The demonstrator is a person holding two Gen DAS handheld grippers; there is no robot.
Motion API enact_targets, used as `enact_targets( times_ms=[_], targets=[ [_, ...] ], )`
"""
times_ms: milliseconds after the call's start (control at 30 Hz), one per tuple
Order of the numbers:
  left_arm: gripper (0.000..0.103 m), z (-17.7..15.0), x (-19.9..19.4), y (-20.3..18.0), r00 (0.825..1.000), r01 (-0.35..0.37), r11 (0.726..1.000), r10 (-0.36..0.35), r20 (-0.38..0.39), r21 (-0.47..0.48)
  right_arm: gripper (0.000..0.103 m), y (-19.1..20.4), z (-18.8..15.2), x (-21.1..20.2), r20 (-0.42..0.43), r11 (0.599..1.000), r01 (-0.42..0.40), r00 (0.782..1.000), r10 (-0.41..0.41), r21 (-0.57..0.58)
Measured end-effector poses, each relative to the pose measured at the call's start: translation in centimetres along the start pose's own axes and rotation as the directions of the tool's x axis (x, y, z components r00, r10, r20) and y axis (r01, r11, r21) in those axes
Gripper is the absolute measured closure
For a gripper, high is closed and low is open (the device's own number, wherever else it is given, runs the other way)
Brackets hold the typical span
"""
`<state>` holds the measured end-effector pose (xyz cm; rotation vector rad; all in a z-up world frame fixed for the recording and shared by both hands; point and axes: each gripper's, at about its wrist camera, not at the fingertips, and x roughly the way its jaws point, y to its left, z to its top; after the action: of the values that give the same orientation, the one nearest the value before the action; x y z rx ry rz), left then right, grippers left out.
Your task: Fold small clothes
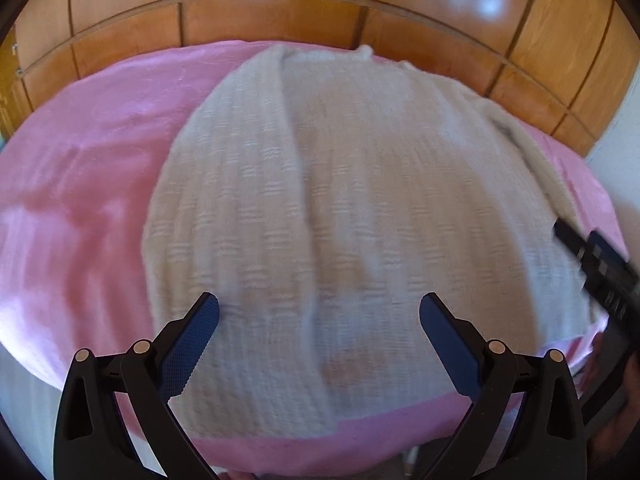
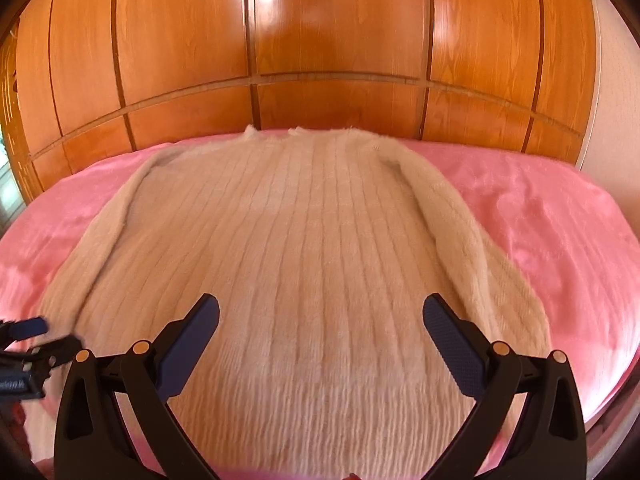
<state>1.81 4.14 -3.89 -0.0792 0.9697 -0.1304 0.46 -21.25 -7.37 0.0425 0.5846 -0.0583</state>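
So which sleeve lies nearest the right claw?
The right sleeve, running down to that claw's right fingertip; the left sleeve lies on the sweater's far side.

Bare pink cover (image 2: 540, 216) flanking sweater (image 2: 288, 248); wooden wall (image 2: 320, 40) blocking far edge

The sweater (image 2: 304, 248) is cream with a ribbed knit of lengthwise lines. The blanket (image 2: 540, 216) beneath it is pink. The wall panels (image 2: 328, 40) are glossy orange-brown wood. Both tools have black arms and dark blue textured pads (image 2: 452, 344).
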Motion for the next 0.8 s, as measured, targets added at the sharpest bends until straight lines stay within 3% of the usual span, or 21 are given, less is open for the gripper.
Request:
enact_targets(
  times_ms=[100, 200, 267, 300, 367, 467, 533, 633, 800],
  targets=[
    [0.004, -0.3, -0.4, 0.2, 0.994, -0.094, 0.994, 0.091, 0.068, 0.047, 0.002, 0.1, 0.9, 1.7, 0.022, 0.997, 0.065, 0.998, -0.064, -0.028],
    [0.004, -1.0, -0.4, 0.1, 0.986, -0.14, 0.983, 0.126, 0.113, 0.12, 0.002, 0.1, 1.8, 4.1, 0.01, 0.995, 0.094, 0.996, -0.094, -0.029],
    [0.024, -1.3, 0.0, 0.2, 0.988, -0.132, 0.979, 0.117, 0.1, 0.157, 0.002, 0.0, 2.1, 5.6, -0.002, 0.994, 0.106, 0.994, -0.107, -0.023],
    [0.039, -1.8, 0.4, 0.2, 0.993, -0.105, 0.979, 0.092, 0.077, 0.175, 0.002, -0.2, 2.2, 6.2, -0.006, 0.993, 0.114, 0.993, -0.115, -0.017],
    [0.042, -2.2, 0.4, 0.7, 0.992, -0.106, 0.977, 0.09, 0.092, 0.184, 0.002, -0.4, 2.2, 7.2, -0.004, 0.992, 0.126, 0.992, -0.126, -0.009],
    [0.065, -2.3, -0.1, 1.1, 0.991, -0.093, 0.979, 0.073, 0.113, 0.184, 0.002, -0.6, 1.7, 8.6, -0.024, 0.989, 0.147, 0.989, -0.147, -0.004],
    [0.088, -2.1, -0.4, 1.8, 0.991, -0.08, 0.984, 0.061, 0.119, 0.159, 0.002, -0.7, 1.3, 9.4, -0.058, 0.989, 0.15, 0.987, -0.149, 0.003],
    [0.092, -1.7, -0.9, 2.9, 0.994, -0.028, 0.992, 0.015, 0.107, 0.124, 0.002, -0.9, 0.8, 9.7, -0.069, 0.989, 0.146, 0.987, -0.145, 0.01],
    [0.093, -0.2, -2.6, 5.4, 0.99, -0.009, 0.998, 0.0, 0.138, 0.063, 0.002, -1.6, 0.2, 10.1, -0.09, 0.993, 0.106, 0.991, -0.101, 0.052]
  ],
)
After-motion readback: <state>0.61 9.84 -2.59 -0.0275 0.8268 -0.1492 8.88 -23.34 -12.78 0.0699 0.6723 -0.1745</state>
